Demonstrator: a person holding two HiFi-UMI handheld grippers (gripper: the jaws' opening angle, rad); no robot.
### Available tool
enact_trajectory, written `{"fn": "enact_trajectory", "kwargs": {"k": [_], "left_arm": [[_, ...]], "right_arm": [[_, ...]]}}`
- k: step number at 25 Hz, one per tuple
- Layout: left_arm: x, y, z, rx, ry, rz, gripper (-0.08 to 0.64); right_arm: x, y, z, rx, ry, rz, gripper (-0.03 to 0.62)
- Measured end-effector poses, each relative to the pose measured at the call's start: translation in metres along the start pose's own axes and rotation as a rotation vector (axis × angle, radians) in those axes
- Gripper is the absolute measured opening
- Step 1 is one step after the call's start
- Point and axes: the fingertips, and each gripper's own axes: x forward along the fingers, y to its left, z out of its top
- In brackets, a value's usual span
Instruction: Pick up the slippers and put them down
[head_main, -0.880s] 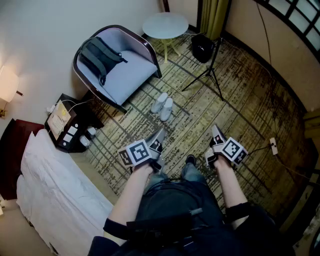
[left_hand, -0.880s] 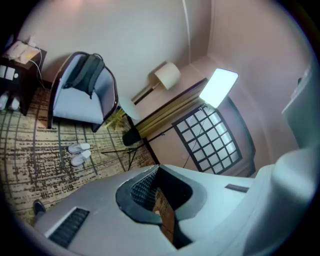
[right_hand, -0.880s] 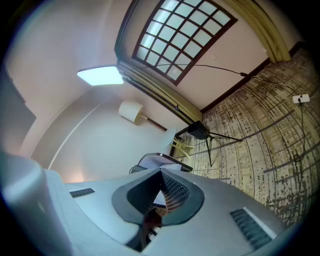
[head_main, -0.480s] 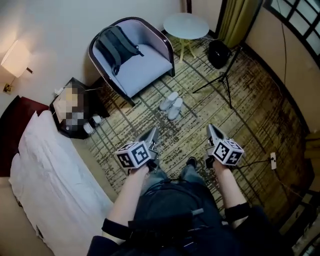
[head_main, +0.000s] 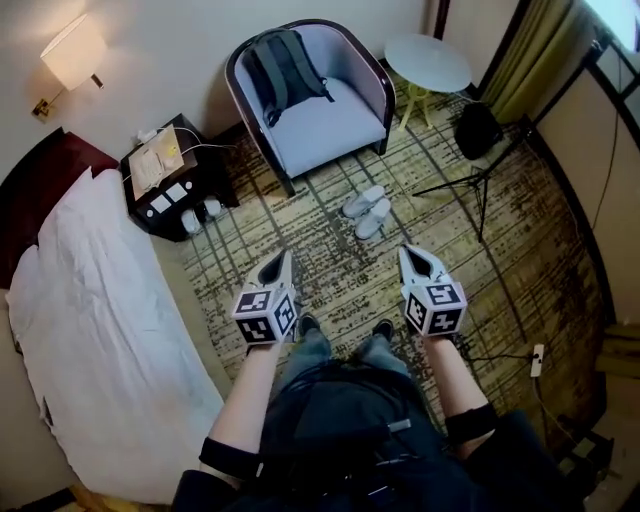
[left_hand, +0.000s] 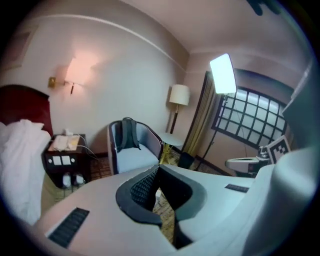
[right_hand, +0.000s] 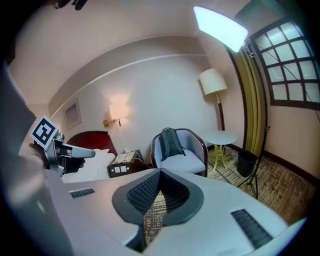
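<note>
A pair of white slippers (head_main: 365, 207) lies side by side on the patterned carpet, in front of the armchair. In the head view both grippers are held up over the person's legs, well short of the slippers. My left gripper (head_main: 284, 258) points up the picture, below and left of the pair, with its jaws shut and nothing between them. My right gripper (head_main: 407, 252) is level with it, below and right of the pair, also shut and empty. Each gripper view shows its own jaws (left_hand: 159, 168) (right_hand: 160, 171) closed tip to tip. The slippers are hidden behind the jaws in both gripper views.
A grey armchair (head_main: 335, 125) with a dark backpack (head_main: 283, 62) stands behind the slippers. A round table (head_main: 427, 62), a black bin (head_main: 477, 128) and a tripod (head_main: 480, 185) are at the right. A nightstand (head_main: 170, 180) and a white bed (head_main: 90, 330) are at the left. A power strip (head_main: 536, 360) lies at the lower right.
The head view has swung left, so the chair, slippers and table sit further right in the picture. Both grippers stay shut and now stand a little closer together.
</note>
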Motion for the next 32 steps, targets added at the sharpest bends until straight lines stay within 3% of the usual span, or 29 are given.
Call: {"fn": "enact_trajectory", "kwargs": {"k": [4,11,32], "left_arm": [[-0.024,0.038,0.005,0.13,-0.069,0.136,0.0],[-0.06,0.093,-0.006,0.051,-0.107,0.231,0.0],[-0.085,0.225,0.014,0.065,-0.125,0.205,0.0]], "right_arm": [[0.022,0.041,0.0,-0.162,0.034,0.074,0.005],[0.044,0.099,-0.005,-0.181,0.06,0.17,0.005],[0.132,0.24,0.011,-0.201,0.037,0.219,0.005]]}}
